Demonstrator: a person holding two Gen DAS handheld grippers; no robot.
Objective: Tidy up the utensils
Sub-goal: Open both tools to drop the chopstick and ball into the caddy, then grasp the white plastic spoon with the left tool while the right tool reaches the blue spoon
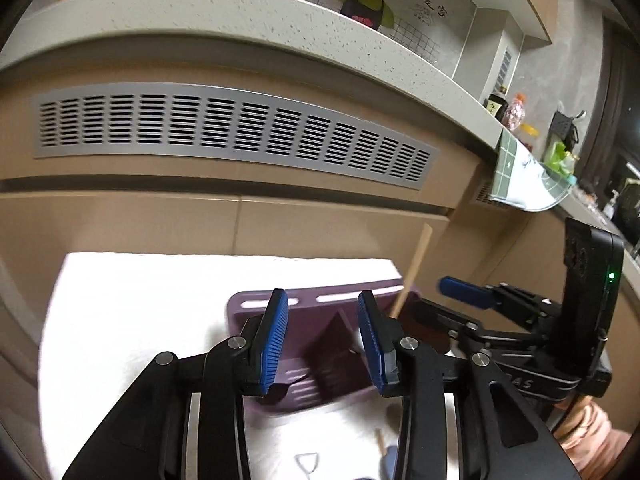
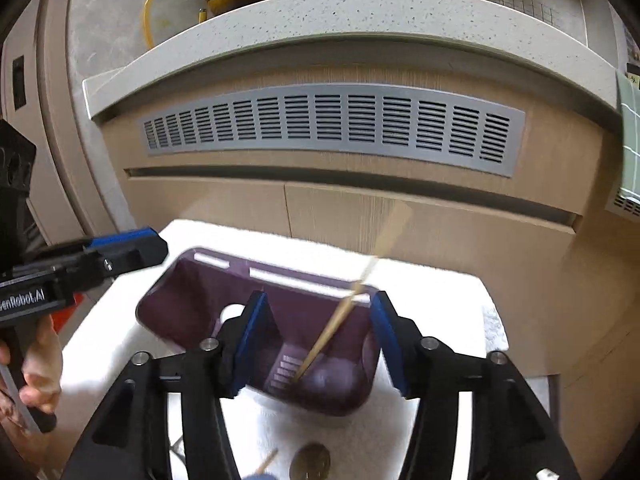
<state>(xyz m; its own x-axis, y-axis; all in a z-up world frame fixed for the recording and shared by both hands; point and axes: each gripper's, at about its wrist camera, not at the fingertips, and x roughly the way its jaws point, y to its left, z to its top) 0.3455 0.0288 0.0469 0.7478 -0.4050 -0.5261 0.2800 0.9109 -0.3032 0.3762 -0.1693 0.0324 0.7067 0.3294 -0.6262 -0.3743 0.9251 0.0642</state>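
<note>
**A:** Two grippers, both spread wide, neither holding anything. Right gripper (image 2: 320, 340) straddles the near end of the purple holder (image 2: 192, 308), pads clear of its walls as far as I can tell. Left gripper (image 1: 322, 336) hangs over the holder's other end, fingers parted, nothing between them.

**B:** And the utensils?

**A:** One chopstick (image 2: 336, 320) stands tilted in the holder's right-hand compartment, tip down near the slotted floor, top blurred and leaning toward the cabinet (image 2: 440, 216). The left compartment looks bare. The holder sits on a white cloth (image 2: 120, 336).

**B:** What's left?

**A:** On the cloth nearer the cameras: a round metallic piece (image 2: 310, 466), possibly a spoon bowl, a wooden stick end (image 2: 267, 460), and a small wire-like shape (image 1: 307, 462). Half cut off, hard to identify. I'd judge the job early: one item in, several still out.
</note>
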